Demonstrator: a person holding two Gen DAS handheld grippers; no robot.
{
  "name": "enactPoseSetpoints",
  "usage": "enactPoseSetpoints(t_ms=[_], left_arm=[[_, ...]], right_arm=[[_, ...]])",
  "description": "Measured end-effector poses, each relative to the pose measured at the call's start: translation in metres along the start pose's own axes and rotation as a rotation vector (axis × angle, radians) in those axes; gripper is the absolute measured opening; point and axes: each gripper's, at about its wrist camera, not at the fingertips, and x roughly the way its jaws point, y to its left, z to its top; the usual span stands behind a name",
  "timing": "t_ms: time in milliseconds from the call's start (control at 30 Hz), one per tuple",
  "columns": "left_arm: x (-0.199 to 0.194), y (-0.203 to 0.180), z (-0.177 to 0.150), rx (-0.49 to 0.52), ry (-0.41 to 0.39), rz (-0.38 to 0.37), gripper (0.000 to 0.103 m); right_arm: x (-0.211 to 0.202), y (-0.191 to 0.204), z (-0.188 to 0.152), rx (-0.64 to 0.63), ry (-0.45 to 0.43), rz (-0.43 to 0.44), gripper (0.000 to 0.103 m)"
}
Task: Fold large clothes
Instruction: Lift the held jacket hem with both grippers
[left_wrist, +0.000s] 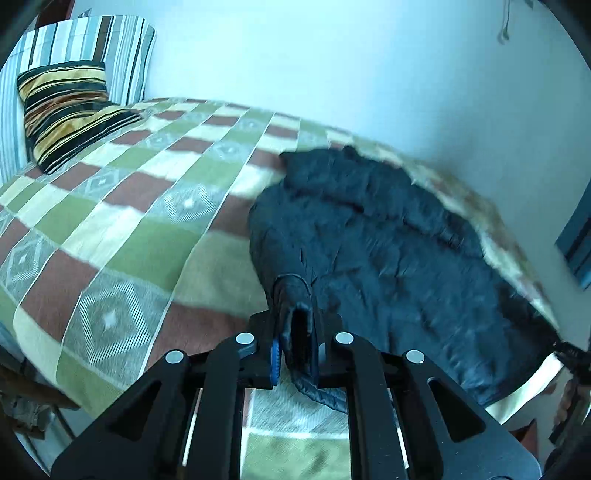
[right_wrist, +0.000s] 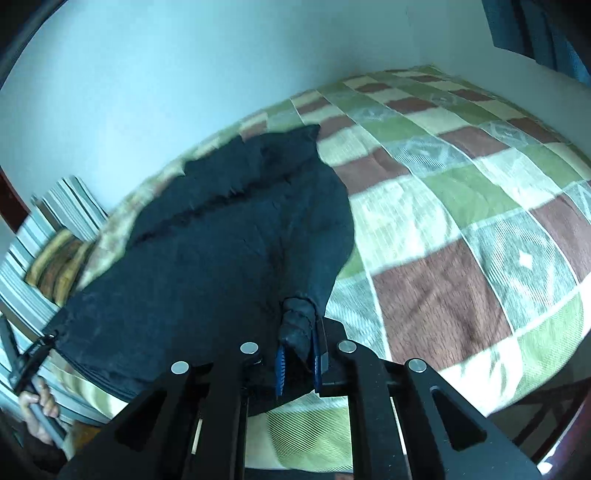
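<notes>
Dark jacket (left_wrist: 373, 236) spread flat on bed (left_wrist: 122, 206), on checked cover, along the wall-side edge; wrinkled, blurry in both views.

L gripper (left_wrist: 297, 345): pressed together on a jacket corner, fabric bunched betw the pads, blue pad (left_wrist: 274, 360) edge visible beside it. Fabric rises from bed to the jaws, so corner lifted off cover. A strip of jacket edge hangs under the jaws toward cam. Gripper pointing fwd and down over near edge of bed, roughly level tilt.

R gripper (right_wrist: 299, 356): also pinching jacket (right_wrist: 207, 251), twisted wad of cloth clamped betw blue pads (right_wrist: 280, 373), corner pulled up off cover. Pointing down across bed (right_wrist: 461, 206) from near edge, jacket to its left side in view.

Both grippers on near hem side of jacket, far end (collar/hood area, can't tell which) toward wall.

In R wrist view, L gripper (right_wrist: 35, 354) seen at jacket's far-left corner, person's hand (right_wrist: 38, 410) wrapped round its handle, fingers curled, handle slanted. In L wrist view, R gripper (left_wrist: 572, 354) just visible at jacket's right corner, detail too blurred.

Striped pillow (left_wrist: 66, 110) at head of bed, leaning on bigger striped cushion (left_wrist: 92, 48) behind it, well apart from jacket.
</notes>
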Motion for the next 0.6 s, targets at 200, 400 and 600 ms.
enactPoseSetpoints(t_ms=[200, 400, 600], left_arm=[[0.012, -0.015, 0.054, 0.017, -0.055, -0.032, 0.011], [0.061, -0.019, 0.116, 0.012, -0.068, -0.022, 0.011], [0.135, -0.023, 0.176, -0.01, -0.034, 0.006, 0.011]], right_arm=[[0.007, 0.014, 0.057, 0.008, -0.067, 0.075, 0.01], [0.053, 0.015, 0.125, 0.062, -0.077, 0.105, 0.01], [0.109, 0.023, 0.187, 0.112, -0.064, 0.116, 0.009]])
